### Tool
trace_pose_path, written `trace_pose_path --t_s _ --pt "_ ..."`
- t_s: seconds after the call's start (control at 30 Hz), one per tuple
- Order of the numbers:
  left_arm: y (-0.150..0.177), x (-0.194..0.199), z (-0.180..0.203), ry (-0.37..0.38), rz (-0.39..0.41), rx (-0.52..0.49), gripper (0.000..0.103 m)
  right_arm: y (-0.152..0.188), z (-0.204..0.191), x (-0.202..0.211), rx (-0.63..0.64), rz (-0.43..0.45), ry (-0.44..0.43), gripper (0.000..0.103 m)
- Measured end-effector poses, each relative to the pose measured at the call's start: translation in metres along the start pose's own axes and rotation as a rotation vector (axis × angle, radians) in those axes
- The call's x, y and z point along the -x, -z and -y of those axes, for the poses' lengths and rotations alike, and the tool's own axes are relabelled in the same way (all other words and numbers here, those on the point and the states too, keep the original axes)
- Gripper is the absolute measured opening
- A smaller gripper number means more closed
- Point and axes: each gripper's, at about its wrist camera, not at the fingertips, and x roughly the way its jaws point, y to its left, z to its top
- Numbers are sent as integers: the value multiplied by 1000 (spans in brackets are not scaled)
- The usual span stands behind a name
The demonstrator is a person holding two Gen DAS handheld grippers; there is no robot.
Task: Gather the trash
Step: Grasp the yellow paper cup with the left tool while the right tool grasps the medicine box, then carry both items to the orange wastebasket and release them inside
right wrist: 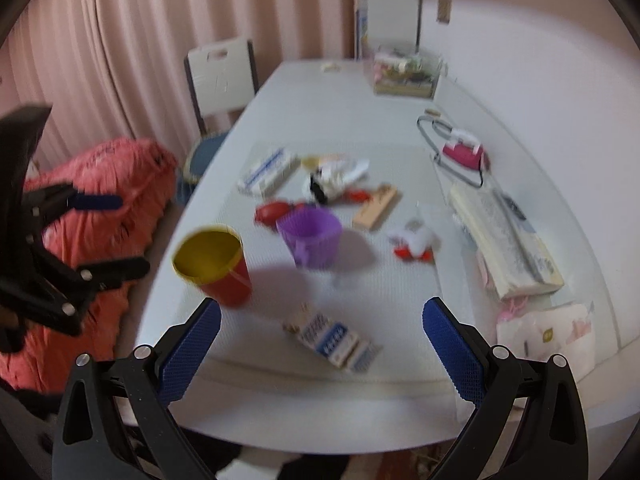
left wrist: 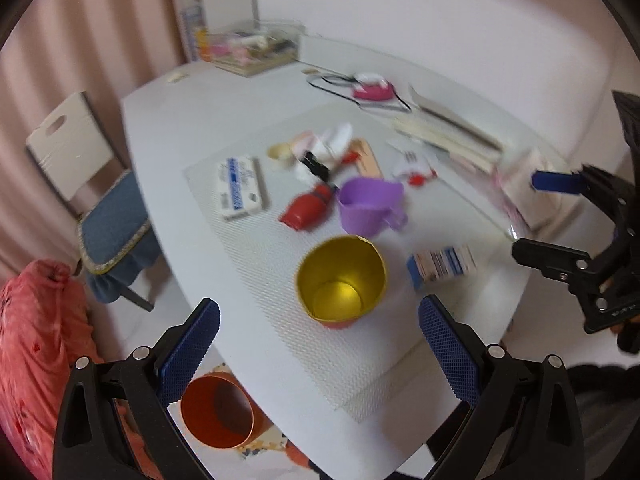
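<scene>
We hold both grippers above the near edge of the white bench [right wrist: 280, 92], and neither carries anything: the left gripper [left wrist: 319, 354] has its jaws spread wide, and the right gripper [right wrist: 322, 350] likewise. Just ahead of the right one lies a small crumpled blue-and-white cardboard carton [right wrist: 332, 338] on the pale woven mat [left wrist: 256, 264], near the bench edge; it seems the closest piece of trash. We judge it light and easily crushed, so a gentle pinch across its short sides should do. To its left stands a red metal cup with a gold-coloured inside [right wrist: 214, 266], upright and apparently empty. Beyond is a purple plastic basket-weave cup [right wrist: 312, 240], then a blurred heap of wrappers [right wrist: 336, 178] too soft-focused to sort.
</scene>
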Motion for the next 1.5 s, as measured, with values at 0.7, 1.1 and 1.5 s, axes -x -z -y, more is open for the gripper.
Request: trace_pose_path --t_s 0.7,1.1,1.5 --pt "-10 -80 -7 202 -73 -322 98 16 4 -106 368 -142 -24 98" --pt "-16 -101 -13 311 -98 -348 86 17 3 -143 433 -262 -127 71" --pt "-10 -105 -20 361 -150 -248 53 12 10 -134 300 -269 -224 38"
